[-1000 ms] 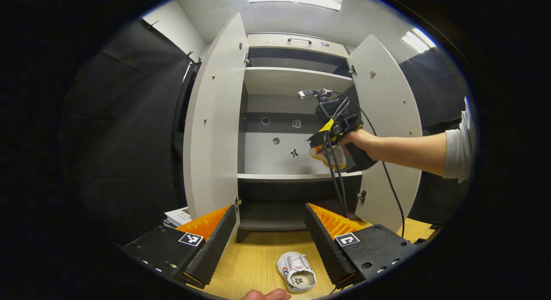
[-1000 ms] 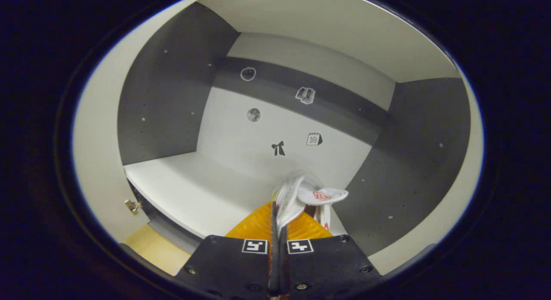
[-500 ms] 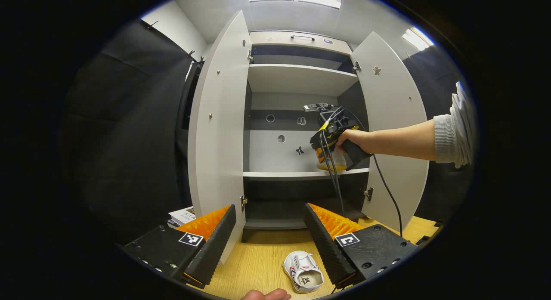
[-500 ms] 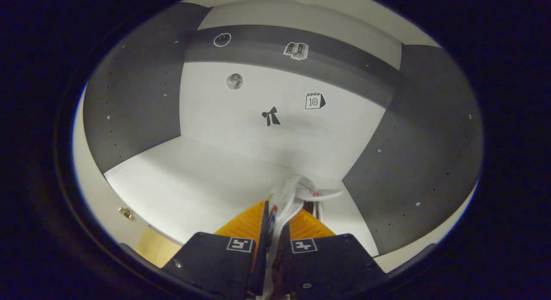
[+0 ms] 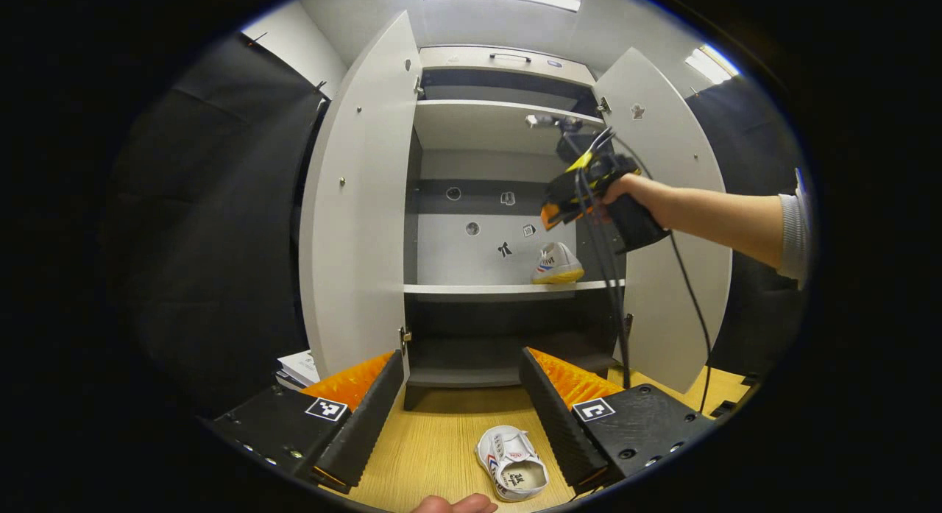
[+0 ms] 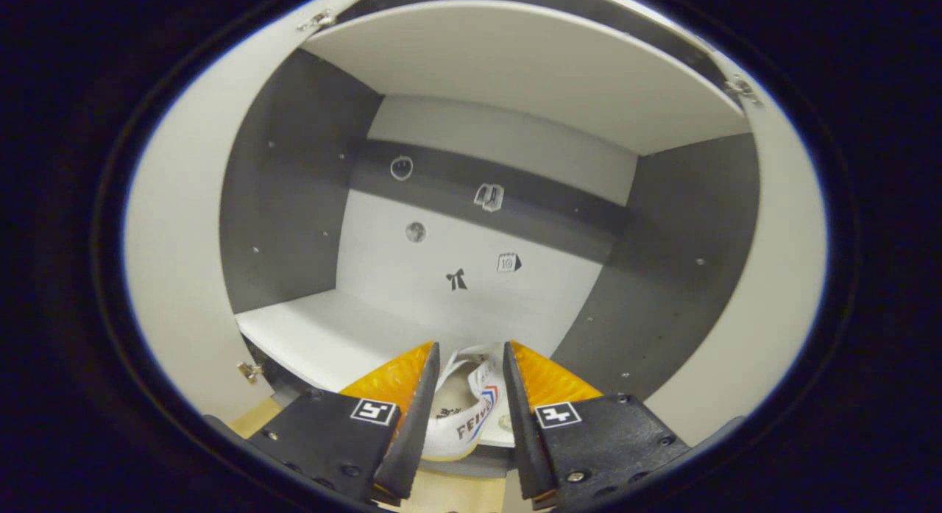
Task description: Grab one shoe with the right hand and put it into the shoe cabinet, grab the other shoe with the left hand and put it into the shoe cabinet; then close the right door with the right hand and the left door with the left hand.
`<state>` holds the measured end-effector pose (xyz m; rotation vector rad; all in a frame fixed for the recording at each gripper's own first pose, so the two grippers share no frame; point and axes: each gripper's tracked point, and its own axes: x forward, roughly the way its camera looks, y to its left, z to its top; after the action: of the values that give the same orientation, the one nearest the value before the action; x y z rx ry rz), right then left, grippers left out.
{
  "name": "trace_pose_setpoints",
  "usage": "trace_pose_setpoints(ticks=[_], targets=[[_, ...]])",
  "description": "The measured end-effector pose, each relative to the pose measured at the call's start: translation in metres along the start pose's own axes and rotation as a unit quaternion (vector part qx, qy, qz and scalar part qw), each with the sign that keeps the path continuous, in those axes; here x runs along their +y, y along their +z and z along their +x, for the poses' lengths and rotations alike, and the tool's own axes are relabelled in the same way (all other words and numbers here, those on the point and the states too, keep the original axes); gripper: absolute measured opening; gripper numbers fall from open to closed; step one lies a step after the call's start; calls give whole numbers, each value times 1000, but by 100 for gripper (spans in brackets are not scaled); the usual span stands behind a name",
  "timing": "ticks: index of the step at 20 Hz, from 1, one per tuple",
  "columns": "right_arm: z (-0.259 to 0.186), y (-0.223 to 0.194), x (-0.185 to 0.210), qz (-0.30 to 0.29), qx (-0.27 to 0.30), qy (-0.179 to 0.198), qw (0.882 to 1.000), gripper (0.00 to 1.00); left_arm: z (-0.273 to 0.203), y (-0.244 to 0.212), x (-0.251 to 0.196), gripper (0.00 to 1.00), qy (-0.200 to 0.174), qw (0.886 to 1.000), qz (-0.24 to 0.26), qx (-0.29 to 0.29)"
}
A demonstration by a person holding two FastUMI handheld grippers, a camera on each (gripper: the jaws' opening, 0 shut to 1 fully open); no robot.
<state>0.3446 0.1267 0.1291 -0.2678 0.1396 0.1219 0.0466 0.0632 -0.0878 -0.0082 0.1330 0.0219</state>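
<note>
Left gripper view: shelved shoe [image 5: 557,264] upright; toe pointing left.

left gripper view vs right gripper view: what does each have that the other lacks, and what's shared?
Left gripper view alone: second shoe on the wooden floor between the open left gripper, both open doors full-length, a hand holding the right gripper raised above the shelf.

Right gripper view alone: open right gripper straddling the placed shoe.

Shared: placed shoe on the middle shelf, back-wall stickers.

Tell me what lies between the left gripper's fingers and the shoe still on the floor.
Nothing but bare wooden floor. In the left gripper view the shoe on the floor lies just ahead of the open left gripper, close to its right-hand finger.
</note>
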Motion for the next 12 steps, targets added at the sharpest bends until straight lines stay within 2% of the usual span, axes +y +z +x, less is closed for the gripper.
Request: trace_pose_setpoints(ticks=[2, 3, 4, 7, 10, 12], targets=[[-41, -6, 9, 24, -34, 19, 999, 73, 1, -8, 2, 95, 8, 1000, 2, 5], [-62, -14, 7, 35, -51, 19, 998, 67, 2, -13, 1, 95, 9, 1000, 3, 9], [-82, -22, 6, 49, -67, 14, 996, 84, 3, -17, 1, 95, 8, 1000, 6, 14], [-137, -64, 14, 78, -102, 16, 992, 90, 5, -31, -4, 95, 2, 1000, 7, 24], [-181, -120, 23, 81, -102, 21, 991, 98, 6, -50, -13, 95, -12, 999, -10, 42], [-208, -149, 25, 88, -108, 13, 990, 98, 4, -68, -15, 95, -15, 998, -16, 66]])
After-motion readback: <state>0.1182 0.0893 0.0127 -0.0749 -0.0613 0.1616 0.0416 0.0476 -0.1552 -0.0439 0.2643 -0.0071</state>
